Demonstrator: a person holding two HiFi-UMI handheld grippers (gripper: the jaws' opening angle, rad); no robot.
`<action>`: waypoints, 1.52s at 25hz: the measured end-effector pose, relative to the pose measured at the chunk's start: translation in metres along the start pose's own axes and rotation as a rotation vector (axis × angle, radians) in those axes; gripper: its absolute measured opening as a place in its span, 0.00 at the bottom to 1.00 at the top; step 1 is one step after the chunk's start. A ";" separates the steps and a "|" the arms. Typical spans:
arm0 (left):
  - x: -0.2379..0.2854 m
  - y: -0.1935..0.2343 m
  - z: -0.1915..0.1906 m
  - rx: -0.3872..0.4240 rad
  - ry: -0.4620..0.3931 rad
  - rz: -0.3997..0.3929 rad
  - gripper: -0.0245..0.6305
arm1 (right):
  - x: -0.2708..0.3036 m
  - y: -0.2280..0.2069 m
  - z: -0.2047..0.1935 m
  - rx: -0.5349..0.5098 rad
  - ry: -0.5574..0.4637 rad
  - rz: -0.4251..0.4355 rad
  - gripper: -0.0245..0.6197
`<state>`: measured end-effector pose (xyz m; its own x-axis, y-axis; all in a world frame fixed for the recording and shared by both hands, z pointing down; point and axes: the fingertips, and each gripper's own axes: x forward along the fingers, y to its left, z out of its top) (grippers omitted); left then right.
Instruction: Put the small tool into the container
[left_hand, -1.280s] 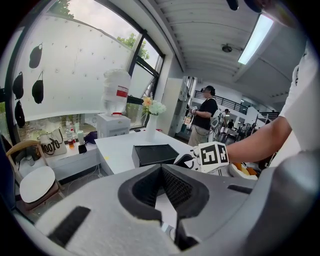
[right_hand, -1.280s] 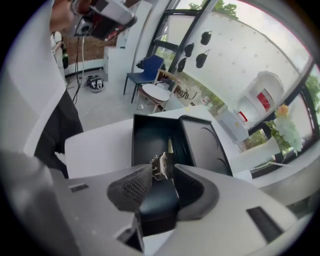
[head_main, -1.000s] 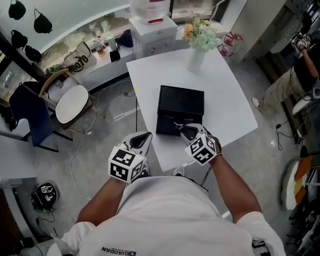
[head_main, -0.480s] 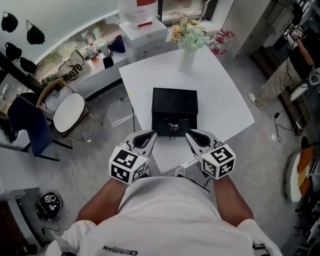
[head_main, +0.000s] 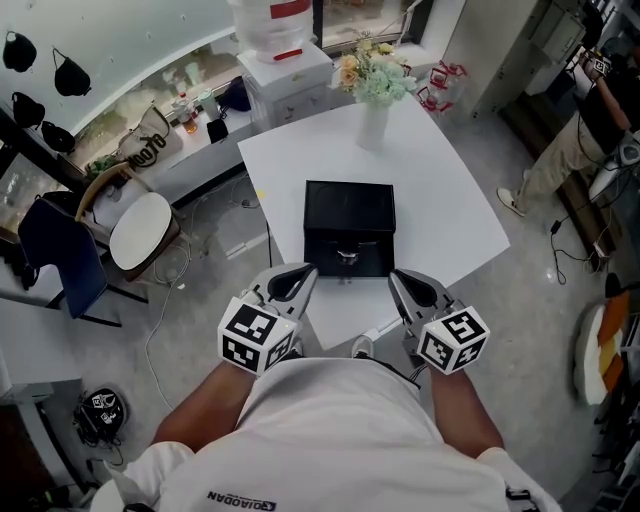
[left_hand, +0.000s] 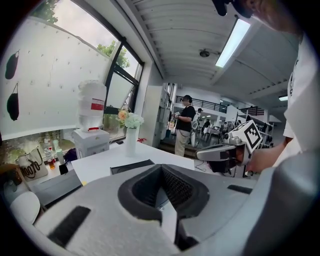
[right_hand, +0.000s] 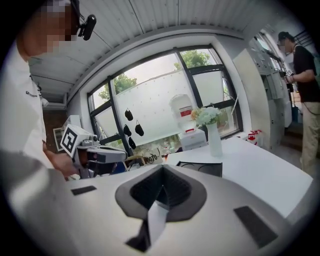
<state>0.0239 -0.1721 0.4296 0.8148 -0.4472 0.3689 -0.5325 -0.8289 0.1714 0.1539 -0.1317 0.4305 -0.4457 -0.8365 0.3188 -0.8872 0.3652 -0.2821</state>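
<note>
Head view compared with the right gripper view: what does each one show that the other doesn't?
Only the head view shows the right gripper's marker cube and the small metal piece at the black container's front. Only the right gripper view shows the ceiling and, close up, that gripper's jaws, which have just closed with nothing between them. Both show the white table, the container, the vase of flowers and the left gripper.

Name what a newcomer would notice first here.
The black container sits in the middle of the white table, with a vase of flowers at the far edge. Nearer the camera, the left gripper and right gripper hang over the table's near edge, both shut and empty. The right one's jaws have just closed.
</note>
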 end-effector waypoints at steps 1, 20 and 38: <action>0.000 0.001 0.001 0.000 -0.002 0.002 0.05 | -0.002 -0.001 0.000 0.010 -0.004 0.000 0.05; 0.006 -0.001 0.006 -0.008 -0.011 -0.001 0.05 | -0.002 -0.009 -0.015 0.040 -0.002 -0.022 0.05; 0.012 -0.001 0.008 0.002 -0.008 -0.011 0.05 | 0.006 -0.005 -0.016 0.014 0.020 -0.005 0.05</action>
<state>0.0361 -0.1792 0.4261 0.8223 -0.4407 0.3599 -0.5232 -0.8342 0.1739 0.1543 -0.1318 0.4485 -0.4436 -0.8300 0.3381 -0.8877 0.3550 -0.2933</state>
